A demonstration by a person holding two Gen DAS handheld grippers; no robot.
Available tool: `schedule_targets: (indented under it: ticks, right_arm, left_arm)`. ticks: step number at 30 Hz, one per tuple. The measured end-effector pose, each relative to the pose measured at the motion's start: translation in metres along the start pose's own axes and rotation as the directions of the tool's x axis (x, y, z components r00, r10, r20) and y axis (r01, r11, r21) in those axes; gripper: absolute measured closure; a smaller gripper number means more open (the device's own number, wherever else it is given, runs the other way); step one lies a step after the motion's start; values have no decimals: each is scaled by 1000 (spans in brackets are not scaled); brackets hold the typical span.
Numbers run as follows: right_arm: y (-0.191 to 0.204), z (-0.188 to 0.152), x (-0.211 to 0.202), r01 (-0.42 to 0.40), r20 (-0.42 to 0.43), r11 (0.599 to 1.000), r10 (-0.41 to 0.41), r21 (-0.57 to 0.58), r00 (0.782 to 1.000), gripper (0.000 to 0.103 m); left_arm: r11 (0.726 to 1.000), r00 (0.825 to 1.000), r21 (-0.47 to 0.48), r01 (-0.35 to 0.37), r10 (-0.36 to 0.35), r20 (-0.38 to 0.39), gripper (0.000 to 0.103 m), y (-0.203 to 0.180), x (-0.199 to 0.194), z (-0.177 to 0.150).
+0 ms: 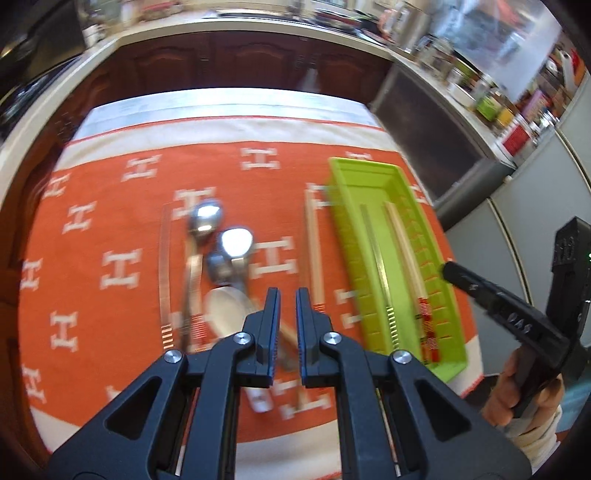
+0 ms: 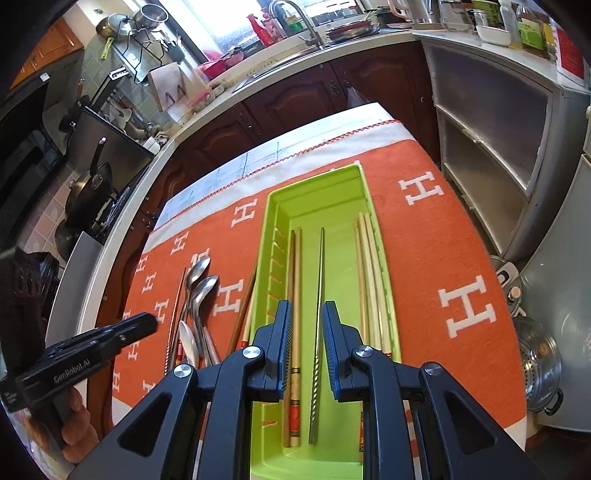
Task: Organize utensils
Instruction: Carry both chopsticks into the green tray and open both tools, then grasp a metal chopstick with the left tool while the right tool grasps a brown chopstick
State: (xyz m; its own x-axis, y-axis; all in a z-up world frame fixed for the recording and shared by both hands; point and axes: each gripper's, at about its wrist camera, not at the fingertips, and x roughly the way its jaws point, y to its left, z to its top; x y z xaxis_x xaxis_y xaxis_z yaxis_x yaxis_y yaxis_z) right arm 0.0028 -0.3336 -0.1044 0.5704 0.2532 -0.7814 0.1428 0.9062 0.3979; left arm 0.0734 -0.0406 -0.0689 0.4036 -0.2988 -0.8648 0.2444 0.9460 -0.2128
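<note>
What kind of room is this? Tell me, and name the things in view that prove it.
Almost certainly a home kitchen. A sink faucet rises from the counter under the window, pots hang on a rack, and a frying pan sits on the stove. The utensils lie on an orange cloth beside a green tray.

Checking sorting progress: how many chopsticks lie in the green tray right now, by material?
Metal chopsticks: 1
Wooden chopsticks: 5 (2 on the left, apparently 3 packed tightly on the right)
Total: 6
</note>
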Motion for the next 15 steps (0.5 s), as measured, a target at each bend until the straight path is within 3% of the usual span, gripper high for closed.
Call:
schedule_targets:
  ticks: [9,15]
  right_arm:
    - [34,-3,3,-26,-25,997,24,-68,999,86]
    - [75,-8,15,-50,-73,985,38,-164,997,86]
  left_arm:
    - [989,994,-114,-93,98,44,98,74,-33,-15]
    - [985,993,-141,-104,109,32,98,100,-30,-21]
